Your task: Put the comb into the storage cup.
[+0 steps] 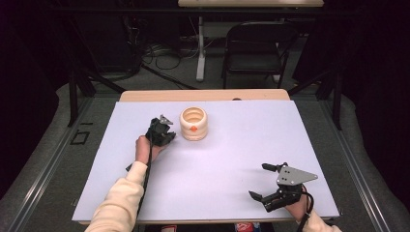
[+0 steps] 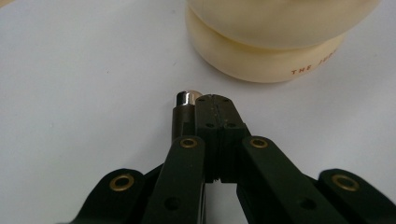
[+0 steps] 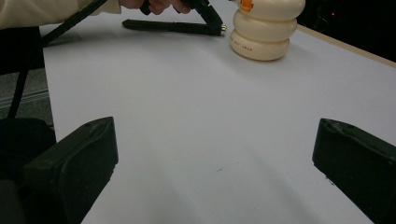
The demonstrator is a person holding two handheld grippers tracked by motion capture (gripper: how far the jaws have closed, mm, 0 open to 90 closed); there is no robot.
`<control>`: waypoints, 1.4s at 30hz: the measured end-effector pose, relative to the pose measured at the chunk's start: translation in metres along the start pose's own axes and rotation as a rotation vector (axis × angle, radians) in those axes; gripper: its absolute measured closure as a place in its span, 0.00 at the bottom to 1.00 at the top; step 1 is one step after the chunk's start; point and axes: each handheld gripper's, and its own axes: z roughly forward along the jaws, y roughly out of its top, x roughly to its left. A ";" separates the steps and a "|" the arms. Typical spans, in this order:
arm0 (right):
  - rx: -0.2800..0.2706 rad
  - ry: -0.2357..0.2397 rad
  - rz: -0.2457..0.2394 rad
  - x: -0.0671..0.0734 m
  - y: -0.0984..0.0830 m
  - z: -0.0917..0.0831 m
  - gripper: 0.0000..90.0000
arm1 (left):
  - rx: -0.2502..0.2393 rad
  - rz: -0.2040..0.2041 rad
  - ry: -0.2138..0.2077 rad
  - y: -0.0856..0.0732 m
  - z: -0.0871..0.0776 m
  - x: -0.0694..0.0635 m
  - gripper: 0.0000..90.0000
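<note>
From my remote station, I see my left forearm, in a cream sleeve (image 1: pixel 121 198), reaching up from the near edge across the white table (image 1: pixel 217 169), wrist bent so the hand (image 1: pixel 144 147) sits behind the left gripper (image 1: pixel 167 137). That gripper angles forward and rightward, its tip low over the table. In the left gripper view its two black jaws are pressed flat together with nothing between the pads; a small metal-tipped stub (image 2: pixel 186 99) stands just to the left of the closed tips. I cannot tell whether the tips touch the table.

Just ahead and to the right of those closed jaws stands the cream ribbed container (image 1: pixel 193 123), upright, three stacked bulges with an open top and an orange dot on its front. In the left gripper view its lowest bulge (image 2: pixel 261 56) sits near the jaw tips but apart from them, with orange lettering on its base.

Far to the right and nearer me, my right hand (image 1: pixel 299 208) holds the right gripper (image 1: pixel 261 181) close to the table's near right corner, grey plate uppermost, its jaws pointing leftward. They stand wide apart and hold nothing: in the right gripper view one jaw rises at each bottom corner, bare white table (image 3: pixel 210 140) between them, and the container (image 3: pixel 264 28) is well beyond, ahead and slightly right, with the left gripper (image 3: pixel 212 21) just beside it.
</note>
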 end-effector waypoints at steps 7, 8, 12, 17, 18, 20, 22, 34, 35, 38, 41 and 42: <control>0.003 0.000 -0.005 0.000 0.000 0.000 0.00 | 0.014 -0.006 0.029 0.000 -0.001 0.006 1.00; 0.003 0.000 -0.005 0.000 0.000 0.000 0.00 | 0.014 -0.006 0.029 0.000 -0.001 0.006 1.00; 0.002 0.003 0.000 0.000 0.000 0.000 0.00 | 0.016 -0.031 0.047 -0.002 -0.003 0.014 1.00; 0.002 0.003 0.000 0.000 0.000 0.000 0.00 | 0.015 -0.045 0.058 -0.004 -0.005 0.019 1.00; 0.002 0.003 0.000 0.000 0.000 0.000 0.00 | 0.020 -0.048 0.056 -0.004 -0.006 0.021 1.00; 0.007 0.003 -0.001 0.000 0.000 0.000 0.00 | 0.012 -0.058 0.069 -0.006 -0.005 0.023 1.00; 0.003 0.002 0.001 0.000 0.000 0.000 0.00 | 0.017 -0.060 0.072 -0.007 -0.005 0.026 1.00; 0.006 0.003 0.002 0.000 0.000 0.000 0.00 | 0.024 -0.092 0.101 -0.014 -0.009 0.038 1.00; 0.006 0.002 0.001 0.000 0.000 0.000 0.00 | 0.026 -0.090 0.107 -0.014 -0.010 0.039 1.00; 0.006 0.001 0.002 -0.001 0.000 -0.001 0.00 | 0.033 -0.090 0.118 -0.016 -0.010 0.041 1.00; 0.006 0.002 0.000 0.000 0.000 -0.001 0.00 | 0.036 -0.093 0.118 -0.017 -0.011 0.042 1.00; 0.008 0.003 0.002 0.000 0.000 -0.001 0.00 | 0.033 -0.099 0.126 -0.019 -0.011 0.044 1.00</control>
